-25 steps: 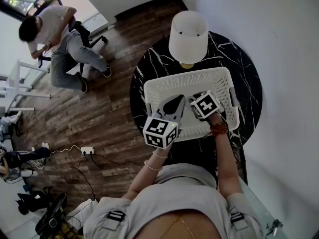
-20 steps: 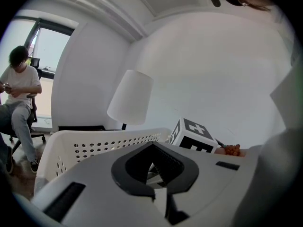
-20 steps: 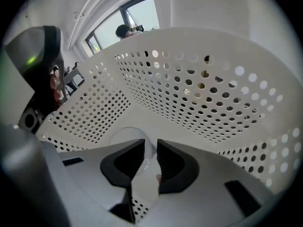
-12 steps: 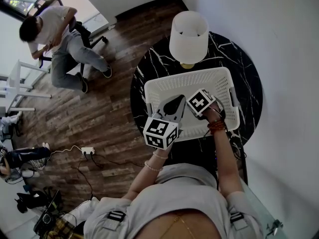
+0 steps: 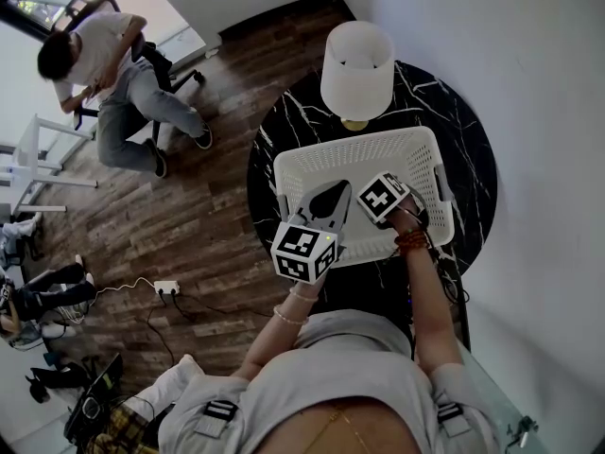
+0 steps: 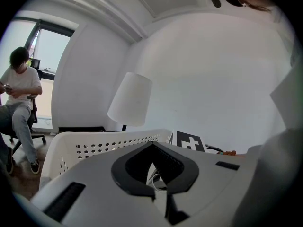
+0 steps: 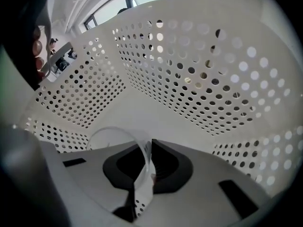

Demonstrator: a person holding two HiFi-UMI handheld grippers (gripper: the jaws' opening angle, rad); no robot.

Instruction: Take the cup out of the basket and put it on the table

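Observation:
The white perforated basket (image 5: 312, 164) stands on the round black marble table (image 5: 463, 140). My right gripper (image 5: 383, 197) reaches down inside it; in the right gripper view the basket's walls (image 7: 213, 79) surround it. There a clear cup (image 7: 111, 138) rests on the basket floor, and my right gripper (image 7: 147, 145) is shut on its thin wall. The head view hides the cup under the marker cube. My left gripper (image 5: 326, 201) hovers over the basket's near left part, shut and empty. In the left gripper view it (image 6: 152, 148) points across the basket rim (image 6: 94, 145).
A white lamp (image 5: 357, 69) stands on the table just behind the basket, also in the left gripper view (image 6: 130, 99). A white wall runs along the right. A person (image 5: 104, 74) sits on a chair at the far left. A power strip (image 5: 165, 286) with cables lies on the wooden floor.
The right gripper's marker cube has shifted slightly up and left and turned a little inside the basket. The left gripper has stayed in place.

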